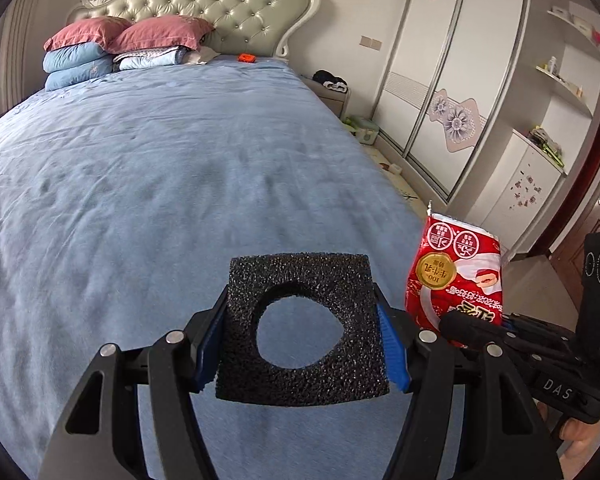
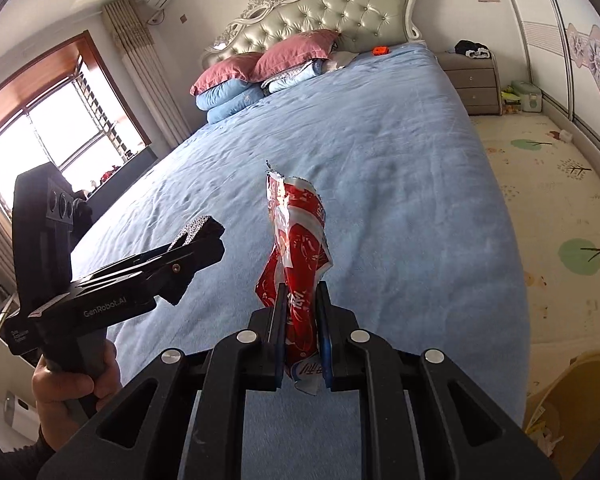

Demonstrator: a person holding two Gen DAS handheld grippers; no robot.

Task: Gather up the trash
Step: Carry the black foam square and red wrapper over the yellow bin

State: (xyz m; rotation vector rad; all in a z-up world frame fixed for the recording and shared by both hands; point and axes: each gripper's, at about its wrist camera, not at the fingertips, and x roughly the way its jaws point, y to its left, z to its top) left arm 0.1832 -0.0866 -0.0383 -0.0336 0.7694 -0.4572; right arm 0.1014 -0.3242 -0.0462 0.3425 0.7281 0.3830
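Left gripper (image 1: 302,328) pinches a black foam square (image 1: 300,376), lying flat over the bed (image 1: 140,200). Right gripper (image 2: 302,320) clamps a red wrapper (image 2: 300,248) by its lower end, long axis upright, torn end up.

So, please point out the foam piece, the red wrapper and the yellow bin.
foam piece (image 1: 304,328): left wrist view, on its rim left of the hole.
red wrapper (image 2: 300,248): right wrist view, on its crumpled middle.
yellow bin (image 2: 580,376): right wrist view, on its rim.
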